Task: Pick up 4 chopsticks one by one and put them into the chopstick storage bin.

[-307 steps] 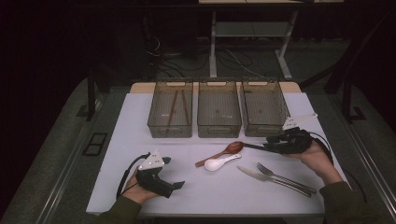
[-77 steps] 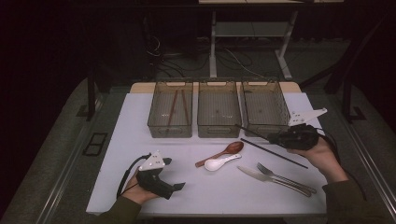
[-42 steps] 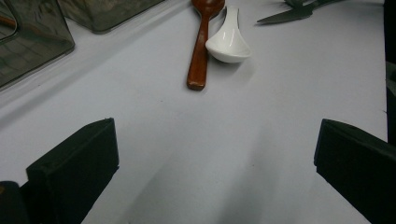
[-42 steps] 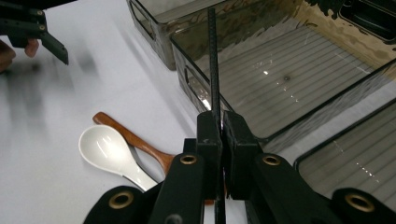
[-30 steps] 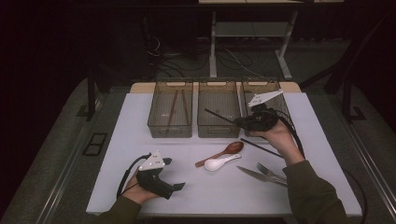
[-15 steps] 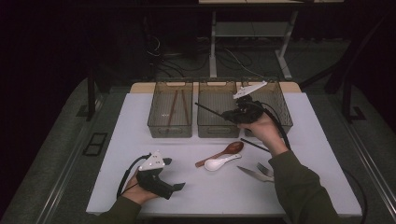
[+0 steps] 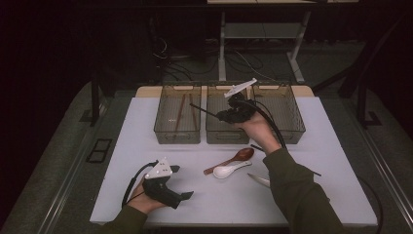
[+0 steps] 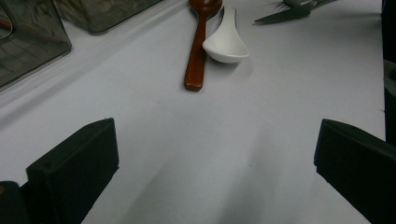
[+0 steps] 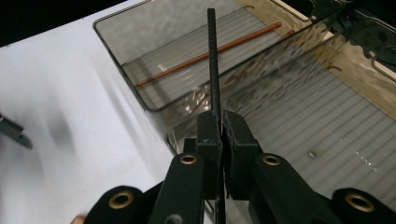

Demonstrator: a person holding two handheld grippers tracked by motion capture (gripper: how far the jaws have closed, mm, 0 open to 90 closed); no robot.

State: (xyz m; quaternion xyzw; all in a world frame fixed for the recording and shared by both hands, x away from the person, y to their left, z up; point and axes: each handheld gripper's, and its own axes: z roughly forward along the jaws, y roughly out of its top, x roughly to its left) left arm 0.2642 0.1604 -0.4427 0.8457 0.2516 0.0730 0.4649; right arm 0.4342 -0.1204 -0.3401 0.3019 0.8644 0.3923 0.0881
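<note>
- Our right gripper (image 9: 219,128) has its jaws pinched tight on a black chopstick (image 9: 213,56). In the right gripper view the stick runs straight up out of the pads, thin and dark with a ribbed-looking surface near the tip.
- From the high view, that right gripper (image 7: 225,116) hangs over the middle bin (image 7: 225,135), and the chopstick (image 7: 204,110) pokes out to the left, its tip over the wall between the middle bin and the left bin (image 7: 176,136).
- Our left gripper (image 7: 187,196) sits low on the white table (image 7: 146,146) near the front edge. Its jaws are spread wide with nothing between them, just bare tabletop in the left gripper view.
- Progress check: the left bin already has brown chopsticks (image 7: 181,111) lying in it, so some sorting looks done. The black one we're carrying isn't dropped yet; we'd guess it's headed for that same bin.
- Still out on the table: a wooden spoon (image 7: 234,160) touching a white spoon (image 7: 231,170), a knife (image 7: 258,179) partly hidden by the sleeve, and what looks like a second black chopstick (image 7: 257,147) just beside the wrist.
- The right bin (image 7: 286,117) looks empty, as far as we can tell.
- So we're maybe near the halfway mark, with plenty left.
</note>
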